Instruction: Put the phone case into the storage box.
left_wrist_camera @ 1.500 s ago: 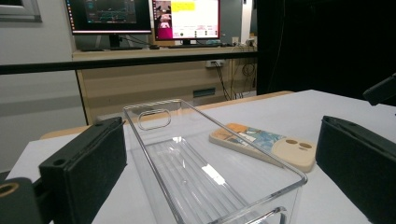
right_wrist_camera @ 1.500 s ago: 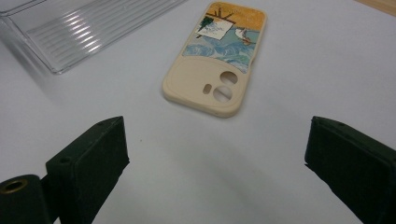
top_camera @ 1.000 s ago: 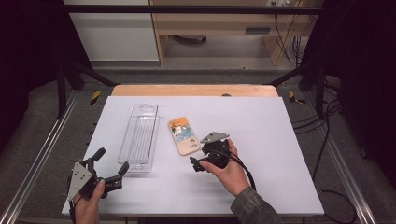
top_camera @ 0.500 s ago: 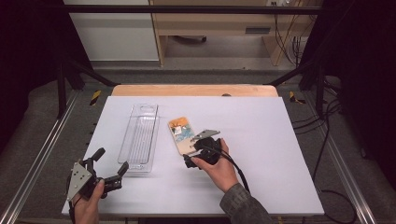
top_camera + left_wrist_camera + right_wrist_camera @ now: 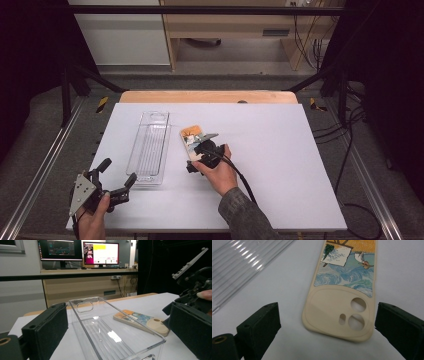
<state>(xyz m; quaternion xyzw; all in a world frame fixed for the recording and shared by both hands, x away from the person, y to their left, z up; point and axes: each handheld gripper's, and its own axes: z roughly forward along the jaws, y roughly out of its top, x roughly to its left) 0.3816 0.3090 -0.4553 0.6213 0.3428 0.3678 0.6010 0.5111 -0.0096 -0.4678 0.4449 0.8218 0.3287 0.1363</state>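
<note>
While the right gripper (image 5: 325, 322) hangs wide open astride its camera-hole end, the phone case (image 5: 344, 287) looks light, flexible and slick, best pinched across its side edges.

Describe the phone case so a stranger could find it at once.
On the white table, look just right of the long clear plastic tray. The phone case lies flat there between the right gripper's open jaws: cream, with camera holes and a painted blue-and-orange picture.

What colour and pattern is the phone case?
Cream phone case with a painted print: blue waves, orange sky. Clearest in the right gripper view.
</note>
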